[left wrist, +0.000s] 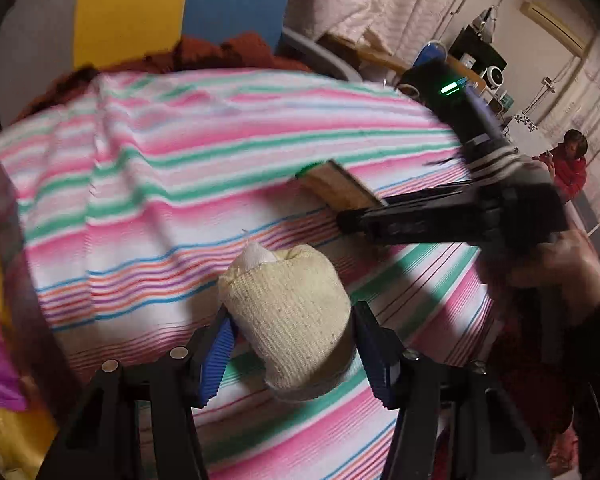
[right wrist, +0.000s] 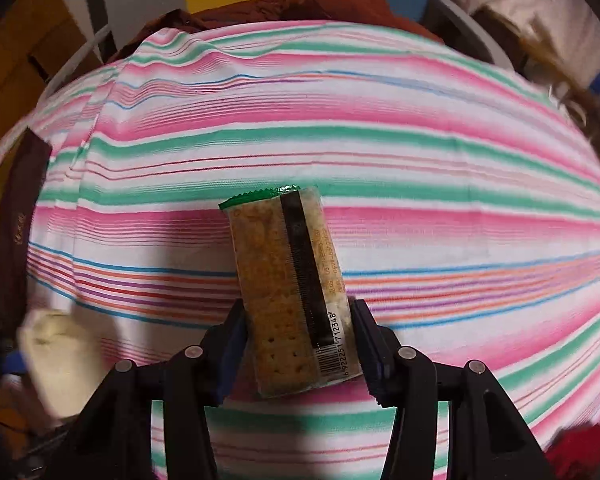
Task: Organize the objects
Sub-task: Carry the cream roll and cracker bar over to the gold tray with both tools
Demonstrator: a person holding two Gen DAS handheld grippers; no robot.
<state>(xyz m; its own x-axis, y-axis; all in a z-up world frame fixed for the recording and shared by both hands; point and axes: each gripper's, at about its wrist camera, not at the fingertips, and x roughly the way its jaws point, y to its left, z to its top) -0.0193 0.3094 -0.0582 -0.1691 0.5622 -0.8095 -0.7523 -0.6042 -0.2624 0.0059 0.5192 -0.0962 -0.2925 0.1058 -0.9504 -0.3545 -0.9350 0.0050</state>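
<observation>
my left tool (left wrist: 290,344) is clamped on a cream sock ball (left wrist: 290,316), held over the striped cloth (left wrist: 180,184). my right tool (right wrist: 298,338) is clamped on a cracker pack (right wrist: 296,292), also above that cloth.

My left camera sat just behind my left tongs (left wrist: 290,344), looking forward and down, close over the striped cloth (left wrist: 228,152), with the room's far wall off to its right. My right camera sat likewise behind my right tongs (right wrist: 300,340), facing the same cloth (right wrist: 420,152) from near. Both views shared that cloth; the left one also caught my right tongs (left wrist: 364,216) crossing in from the right.
</observation>
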